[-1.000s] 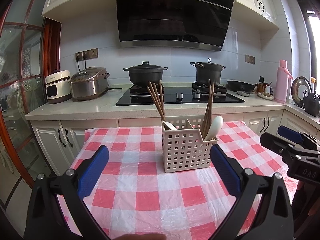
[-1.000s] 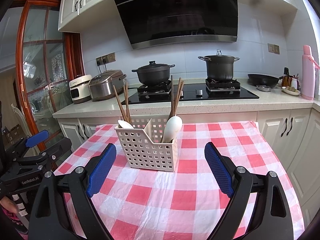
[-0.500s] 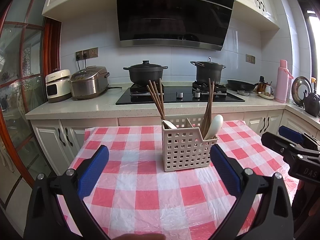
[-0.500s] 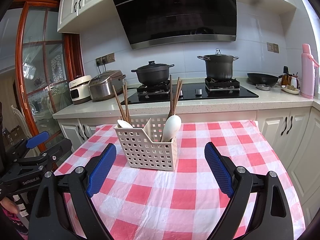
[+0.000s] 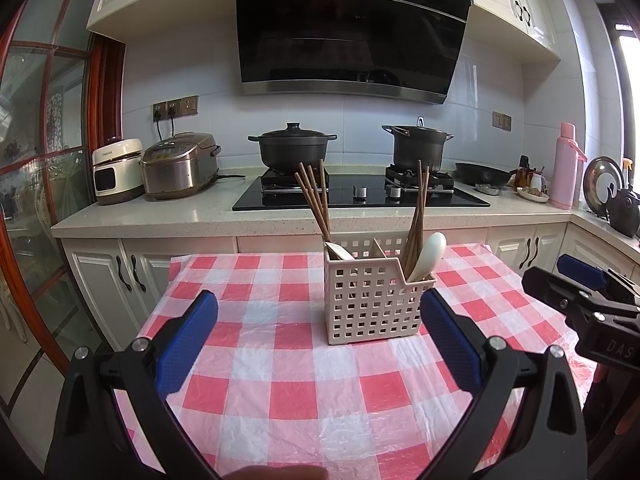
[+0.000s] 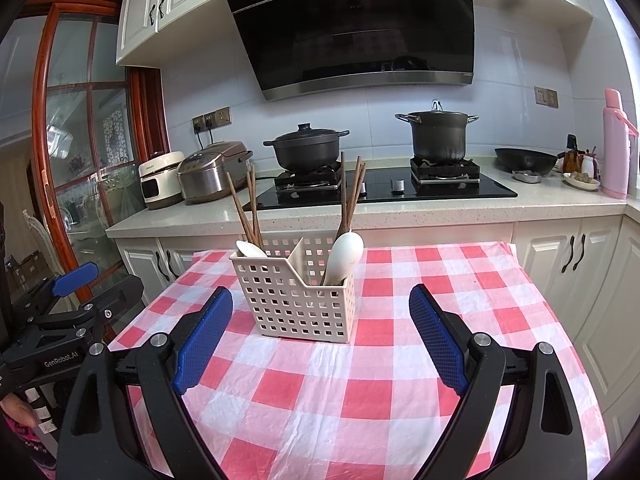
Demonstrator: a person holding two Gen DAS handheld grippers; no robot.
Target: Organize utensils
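Note:
A beige perforated utensil basket (image 5: 370, 300) (image 6: 296, 300) stands on the red-and-white checked table (image 5: 296, 392) (image 6: 360, 392). Each of its two compartments holds brown chopsticks (image 5: 314, 196) (image 6: 246, 208) and a white spoon (image 5: 428, 254) (image 6: 346, 254). My left gripper (image 5: 318, 342) is open and empty, a little in front of the basket. My right gripper (image 6: 320, 334) is likewise open with nothing between its blue pads, just short of the basket. In the left wrist view the right gripper (image 5: 588, 300) shows at the right edge; the left gripper (image 6: 64, 312) shows at the left edge of the right wrist view.
Behind the table runs a counter (image 5: 160, 216) with two rice cookers (image 5: 178, 166), a black hob with two dark pots (image 5: 292, 146), a pan (image 6: 526, 158) and a pink flask (image 5: 566, 170). White cabinets stand below, and a glass door (image 6: 80, 148) is at the left.
Both views have shifted only slightly; the basket sits a touch higher in frame. Both grippers stay open and empty.

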